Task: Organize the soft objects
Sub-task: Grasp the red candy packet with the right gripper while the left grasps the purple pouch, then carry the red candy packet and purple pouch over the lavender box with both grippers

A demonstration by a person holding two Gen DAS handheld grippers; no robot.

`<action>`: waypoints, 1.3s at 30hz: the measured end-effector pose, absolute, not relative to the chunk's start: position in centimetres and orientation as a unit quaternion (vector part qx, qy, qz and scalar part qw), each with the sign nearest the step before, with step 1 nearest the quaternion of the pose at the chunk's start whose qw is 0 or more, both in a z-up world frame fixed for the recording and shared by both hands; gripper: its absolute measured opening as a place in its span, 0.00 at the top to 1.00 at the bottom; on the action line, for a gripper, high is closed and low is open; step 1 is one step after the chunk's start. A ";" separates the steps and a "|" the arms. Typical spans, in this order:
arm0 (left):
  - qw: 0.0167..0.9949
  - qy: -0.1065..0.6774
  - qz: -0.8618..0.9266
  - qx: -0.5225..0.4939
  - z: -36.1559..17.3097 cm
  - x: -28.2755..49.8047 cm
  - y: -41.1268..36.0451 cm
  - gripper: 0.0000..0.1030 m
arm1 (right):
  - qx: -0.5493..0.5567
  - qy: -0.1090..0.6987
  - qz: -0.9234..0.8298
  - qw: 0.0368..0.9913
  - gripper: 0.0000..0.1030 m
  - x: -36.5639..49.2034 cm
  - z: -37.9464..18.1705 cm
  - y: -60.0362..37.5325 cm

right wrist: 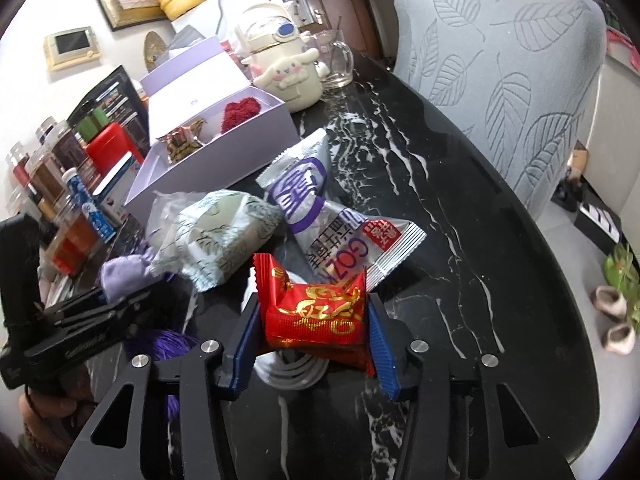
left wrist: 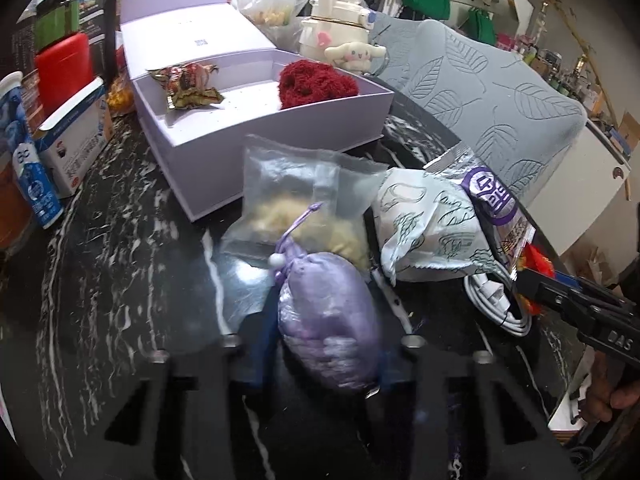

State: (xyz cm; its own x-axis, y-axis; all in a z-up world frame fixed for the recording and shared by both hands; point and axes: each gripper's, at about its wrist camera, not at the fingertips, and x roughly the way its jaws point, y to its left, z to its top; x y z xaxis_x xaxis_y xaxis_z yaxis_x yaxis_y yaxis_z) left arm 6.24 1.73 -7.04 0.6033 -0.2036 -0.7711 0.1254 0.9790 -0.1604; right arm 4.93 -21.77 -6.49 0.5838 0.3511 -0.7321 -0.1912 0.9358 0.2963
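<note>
Lilac box (left wrist: pixel 248 136) with red fluffy bundle (left wrist: pixel 316 84) and crumpled wrapper (left wrist: pixel 188 84) inside

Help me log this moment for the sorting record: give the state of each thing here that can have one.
Left tongs: shut on the lilac pouch.
Right tongs: pads against the red sweet packet.
Lilac box: open, lid folded back.
Red fluffy item: inside the box.
Crumpled wrapper: inside the box.
Purple-and-silver snack bag: sealed, lying on the table.

packets (right wrist: pixel 340 216): 4 | pouches (left wrist: pixel 328 320): 1 | boxes (left wrist: pixel 256 136): 1 | claws (right wrist: pixel 316 312): 2
</note>
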 end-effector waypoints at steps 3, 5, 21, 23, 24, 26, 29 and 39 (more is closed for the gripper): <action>0.893 0.438 -0.090 -0.057 -7.0 5.7 2.2 0.66 | 0.080 0.426 0.160 0.887 0.53 4.0 -6.1 -21.5; 0.890 0.442 -0.091 -0.064 -6.9 5.2 2.5 0.66 | 0.074 0.424 0.171 0.886 0.53 3.3 -5.8 -21.0; 0.892 0.439 -0.071 -0.082 -5.3 0.0 4.3 0.66 | 0.049 0.435 0.264 0.860 0.53 0.8 -5.8 -16.3; 0.896 0.432 -0.067 -0.082 -4.8 -0.3 4.6 0.66 | 0.042 0.430 0.272 0.860 0.53 0.7 -5.5 -15.7; 0.897 0.429 -0.066 -0.082 -4.5 -0.5 4.6 0.66 | 0.040 0.428 0.276 0.860 0.53 0.6 -5.3 -15.4; 0.901 0.422 -0.063 -0.082 -4.0 -0.8 4.8 0.66 | 0.033 0.421 0.284 0.861 0.53 0.5 -4.8 -14.9; 0.906 0.411 -0.059 -0.077 -3.0 -1.1 5.1 0.66 | 0.027 0.413 0.291 0.863 0.53 0.5 -4.1 -14.3; 0.924 0.374 -0.050 -0.059 0.0 -1.3 5.6 0.66 | 0.003 0.387 0.309 0.868 0.53 0.8 -2.1 -12.7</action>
State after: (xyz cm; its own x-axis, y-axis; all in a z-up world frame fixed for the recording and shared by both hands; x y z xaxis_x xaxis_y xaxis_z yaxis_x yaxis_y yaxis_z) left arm -1.31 5.63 0.03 0.7149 -0.1374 -0.6856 0.0485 0.9879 -0.1474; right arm 0.79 -12.73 -2.07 0.5086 0.5393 -0.6712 -0.5350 0.8087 0.2445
